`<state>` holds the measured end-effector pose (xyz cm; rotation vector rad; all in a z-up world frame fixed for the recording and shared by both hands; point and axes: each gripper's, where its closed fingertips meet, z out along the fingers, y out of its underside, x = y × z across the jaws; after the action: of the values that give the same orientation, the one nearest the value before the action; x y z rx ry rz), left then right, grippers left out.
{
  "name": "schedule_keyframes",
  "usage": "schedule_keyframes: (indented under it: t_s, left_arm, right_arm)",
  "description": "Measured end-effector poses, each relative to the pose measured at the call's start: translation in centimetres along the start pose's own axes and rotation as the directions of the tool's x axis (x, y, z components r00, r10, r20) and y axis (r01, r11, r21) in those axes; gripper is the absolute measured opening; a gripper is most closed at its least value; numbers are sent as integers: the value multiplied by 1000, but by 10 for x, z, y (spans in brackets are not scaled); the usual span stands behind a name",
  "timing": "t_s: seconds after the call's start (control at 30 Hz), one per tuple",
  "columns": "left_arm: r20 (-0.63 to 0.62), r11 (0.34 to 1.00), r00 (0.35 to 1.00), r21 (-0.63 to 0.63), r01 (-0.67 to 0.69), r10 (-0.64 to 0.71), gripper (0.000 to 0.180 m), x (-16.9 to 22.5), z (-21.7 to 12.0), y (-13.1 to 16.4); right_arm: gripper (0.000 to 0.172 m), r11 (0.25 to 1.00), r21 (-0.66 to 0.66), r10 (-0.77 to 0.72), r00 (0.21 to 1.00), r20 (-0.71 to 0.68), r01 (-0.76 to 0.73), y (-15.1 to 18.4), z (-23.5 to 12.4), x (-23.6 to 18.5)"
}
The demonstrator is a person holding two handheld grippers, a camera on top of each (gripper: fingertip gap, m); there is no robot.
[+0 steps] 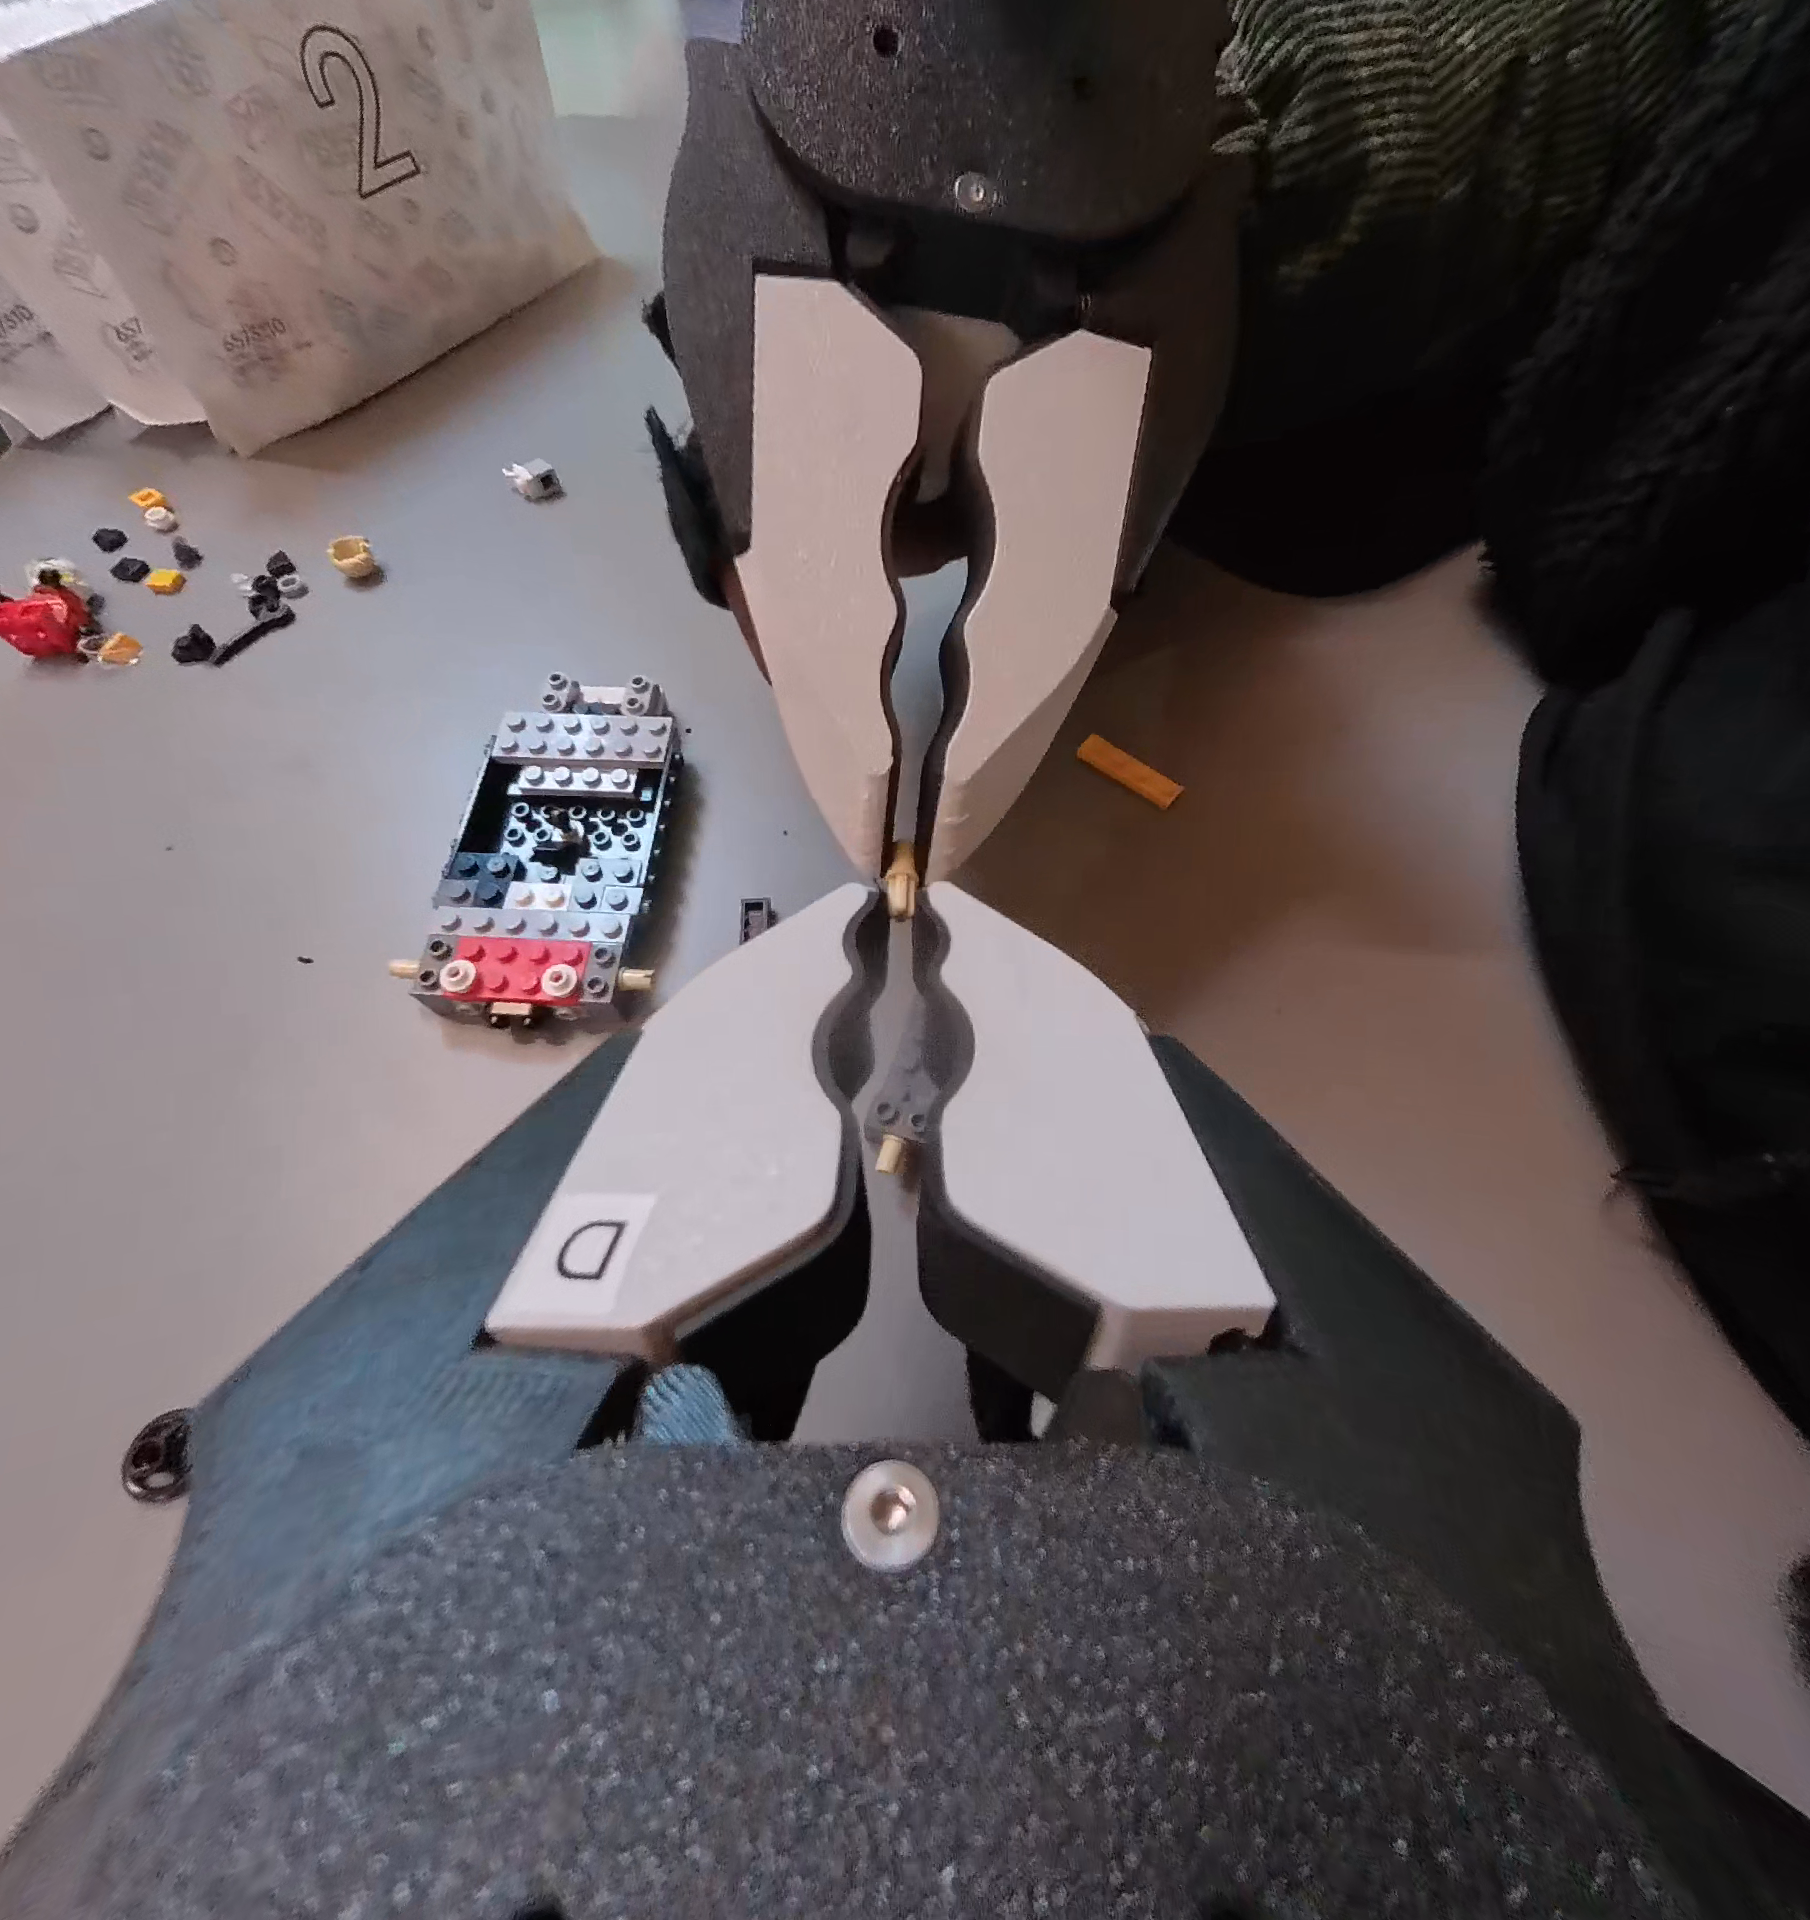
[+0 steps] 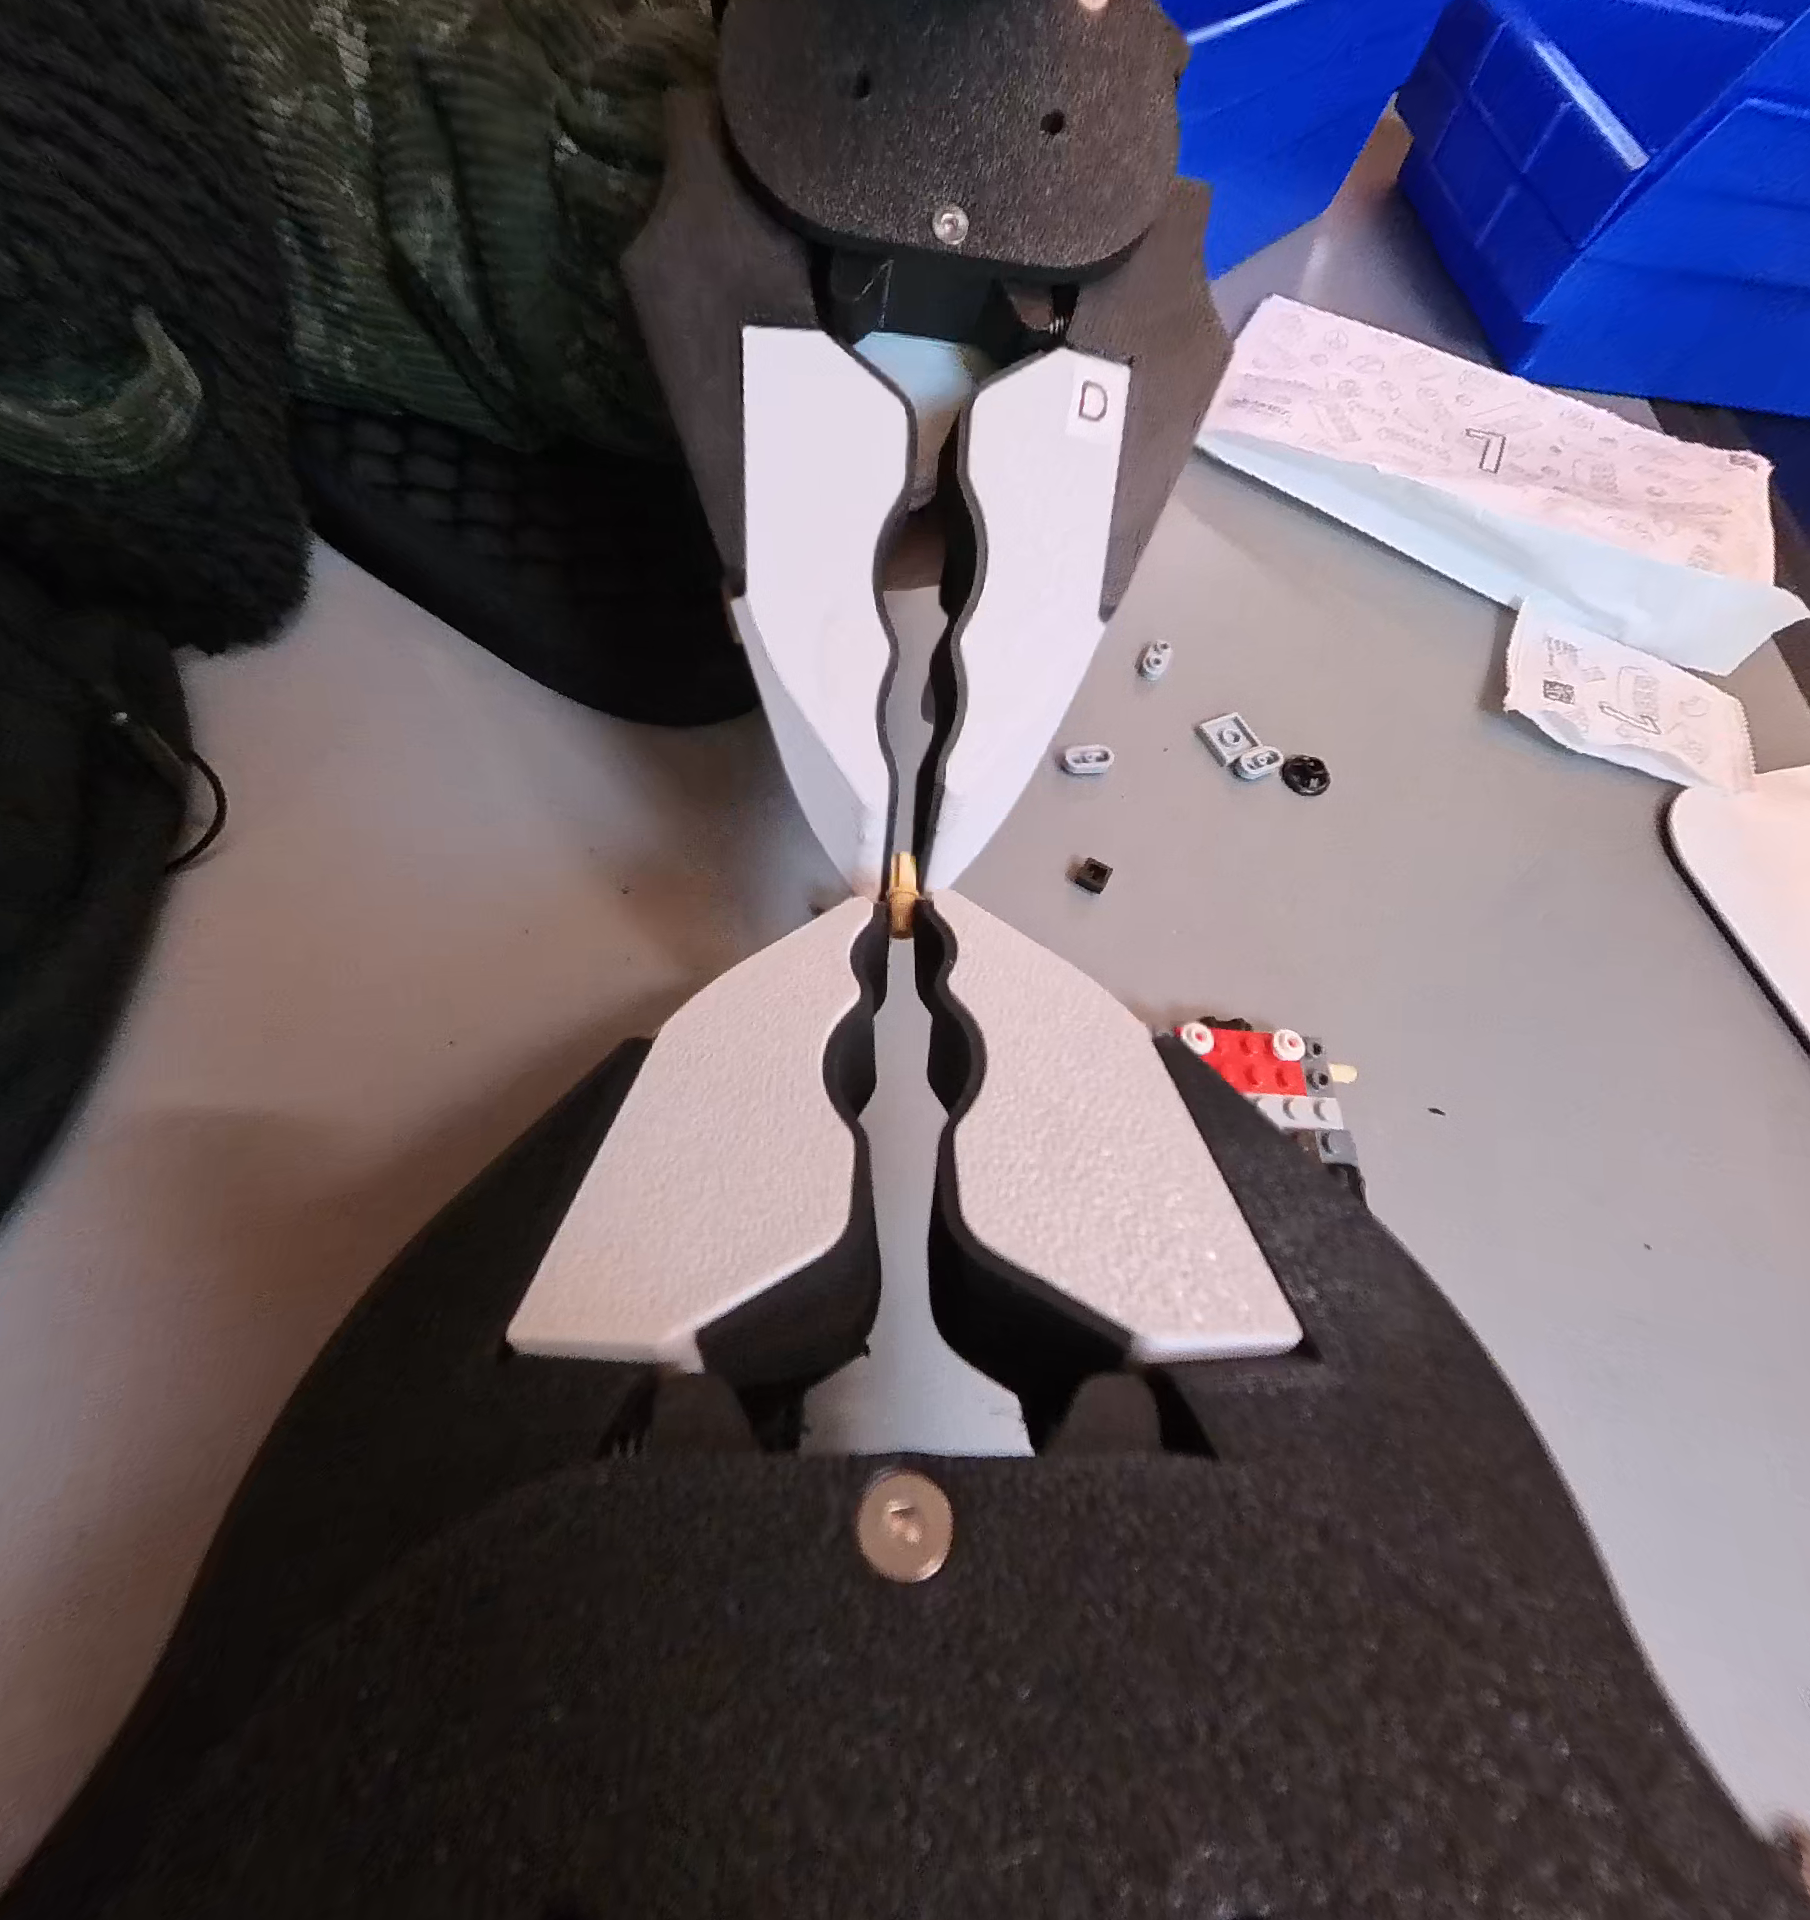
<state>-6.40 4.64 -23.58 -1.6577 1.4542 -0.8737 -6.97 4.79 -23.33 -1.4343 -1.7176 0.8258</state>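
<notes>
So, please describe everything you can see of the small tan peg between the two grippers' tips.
The tan peg is a tiny plastic pin, cream-beige, ridged, with a collar near its middle. It hangs above the grey table, lying along the line of both grippers. The left gripper and the right gripper meet tip to tip, each with fingers closed on one end. A similar tan tip shows farther back between the left fingers, beside a grey studded piece.

**Table layout**

Two tools meet tip to tip above the table (image 1: 257, 935). Left tool (image 1: 896, 914) and right tool (image 2: 901, 920) share one pin (image 1: 901, 888). Brick model (image 1: 558, 862) lies left; loose pieces (image 1: 132, 582) behind it, bags (image 1: 257, 208) farther back.
</notes>
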Motion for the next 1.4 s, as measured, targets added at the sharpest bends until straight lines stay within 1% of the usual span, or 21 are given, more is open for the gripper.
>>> schedule_keyframes:
  t_s: [0.07,0.13,0.23,0.33,0.4,0.43,0.47,0.5,0.53,0.57,0.6,0.67,0.73,0.8,0.9,0.97,1.0,1.07,1.13,1.3,1.4]
  left_arm:
    - [19,1000,1000,-8,11,-11,4,-5,-4,0]
    - [132,998,991,-59,33,-25,4,-28,-17,12]
    - [356,971,932,-192,140,-64,4,-74,-43,48]
    - [435,931,896,-281,234,-94,4,-88,-54,74]
    - [449,919,889,-308,246,-88,23,-91,-54,81]
    - [446,922,891,-303,239,-84,30,-91,-54,79]
    - [441,929,894,-293,226,-78,32,-90,-54,76]
    - [437,934,896,-285,215,-73,34,-89,-55,73]
    - [420,939,905,-276,204,-73,35,-86,-56,70]
    - [376,950,923,-254,183,-77,37,-80,-54,64]
    - [298,964,951,-221,147,-77,34,-67,-51,56]
    - [150,987,986,-135,90,-70,27,-41,-43,37]
    - [67,995,995,-69,77,-72,26,-26,-35,21]
    - [-2,997,998,-36,66,-66,21,-13,-29,13]
    - [-42,998,998,-40,54,-55,9,-4,-23,13]
    - [-37,997,999,-65,37,-40,3,-3,-21,16]
    - [-36,997,999,-74,31,-34,4,-2,-21,17]
    - [-21,998,999,-62,27,-29,13,-5,-23,15]
    - [-31,998,999,-52,22,-24,13,-3,-25,13]
    - [-59,997,998,-74,7,-11,15,1,-27,17]
    - [-73,997,997,-71,2,-7,11,4,-26,16]
  right_arm:
    - [5,1000,5,14,1000,-23,-14,-1,-2,4]
    - [16,997,-51,52,998,-41,-54,10,-5,12]
    - [32,978,-155,149,988,32,-143,32,-3,1]
    - [37,964,-235,146,987,69,-126,43,9,-17]
    - [37,952,-271,161,986,54,-141,46,20,-23]
    - [37,945,-295,161,986,38,-143,50,24,-24]
    - [34,939,-317,147,989,18,-134,54,27,-23]
    - [19,941,-312,142,990,22,-128,54,28,-25]
    - [18,944,-305,139,990,29,-124,53,28,-26]
    - [18,945,-309,118,993,17,-107,54,27,-23]
    - [18,951,-299,88,996,-2,-84,52,25,-19]
    - [18,972,-227,58,998,-36,-64,39,18,-10]
    - [18,986,-165,13,998,-57,-23,26,10,-5]
    - [18,990,-139,-30,997,-73,20,20,6,-5]
    - [18,991,-131,-44,997,-69,35,18,7,-8]
    - [18,990,-135,-59,995,-78,48,19,6,-7]
    - [18,991,-128,-60,995,-74,50,18,6,-7]
    - [18,991,-119,-69,995,-70,60,16,4,-8]
    - [18,991,-105,-84,994,-64,77,13,3,-10]
    - [18,993,-80,-90,995,-48,86,11,1,-12]
    - [18,994,-70,-92,995,-44,89,9,0,-13]
